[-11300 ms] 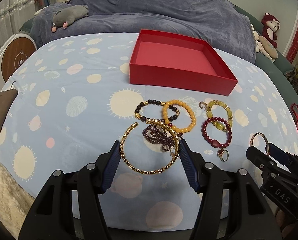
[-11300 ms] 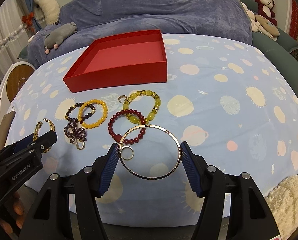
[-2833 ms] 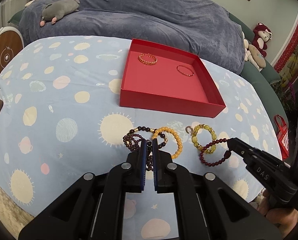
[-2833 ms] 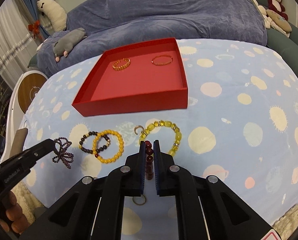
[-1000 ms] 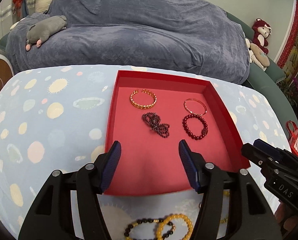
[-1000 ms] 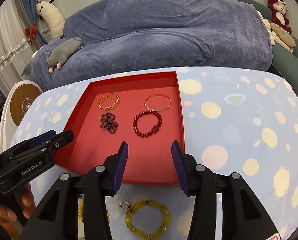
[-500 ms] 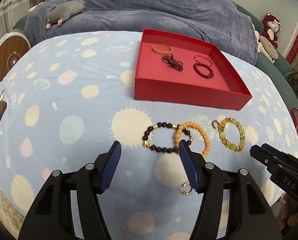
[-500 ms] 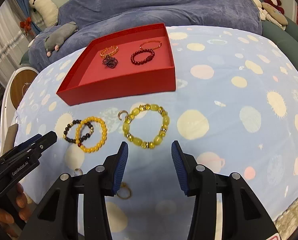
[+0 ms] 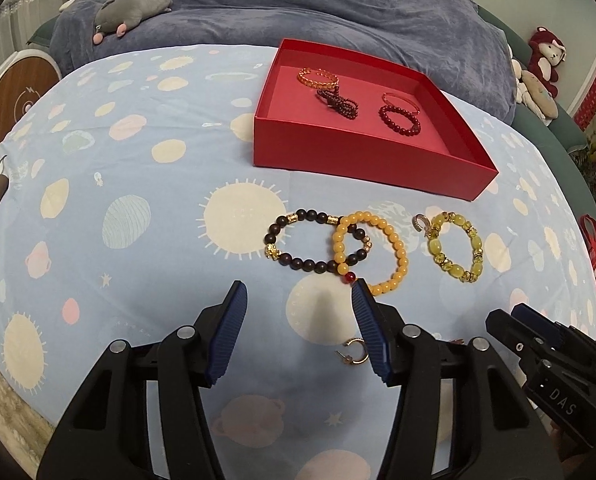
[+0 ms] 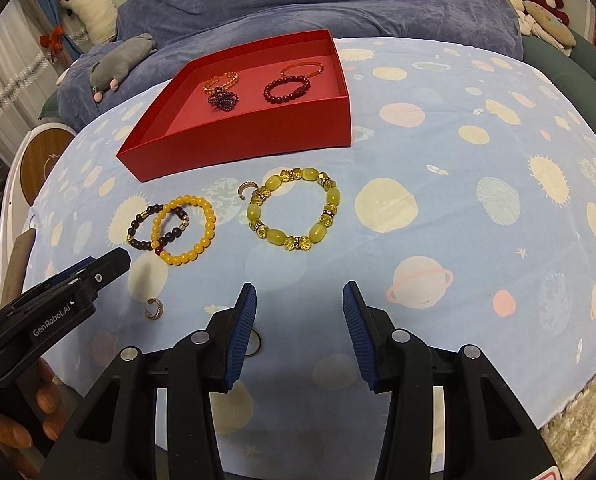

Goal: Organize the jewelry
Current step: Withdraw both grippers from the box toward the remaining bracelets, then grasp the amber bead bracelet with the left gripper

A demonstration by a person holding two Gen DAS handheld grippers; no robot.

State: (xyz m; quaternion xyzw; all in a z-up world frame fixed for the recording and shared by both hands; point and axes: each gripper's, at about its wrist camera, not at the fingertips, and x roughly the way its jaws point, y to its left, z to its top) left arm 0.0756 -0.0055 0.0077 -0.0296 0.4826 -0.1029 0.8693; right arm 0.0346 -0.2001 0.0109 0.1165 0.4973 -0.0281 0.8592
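Note:
A red box [image 9: 361, 156] [image 10: 238, 148] at the back of the table holds several pieces: a gold chain bangle [image 9: 317, 79], a dark purple bead strand [image 9: 337, 102], a thin gold bangle [image 9: 399, 102] and a dark red bead bracelet [image 9: 400, 120]. In front of it lie a dark bead bracelet [image 9: 298, 263], an orange bead bracelet [image 9: 397, 248] [image 10: 206, 236] overlapping it, and a yellow-green bracelet [image 9: 453, 246] [image 10: 294, 208]. My left gripper [image 9: 299, 300] is open and empty just in front of the dark and orange bracelets. My right gripper [image 10: 299, 294] is open and empty in front of the yellow-green bracelet.
A small gold earring [image 9: 353, 356] [image 10: 156, 308] lies by my left gripper's right finger. A ring [image 10: 256, 344] lies under my right gripper's left finger. A small hook charm [image 10: 244, 190] sits beside the yellow-green bracelet. A blue sofa with plush toys [image 9: 134, 8] stands behind the table.
Both grippers have pulled back from over the red box to the near side of the table and come lower toward the loose bracelets. Both stay open and empty.

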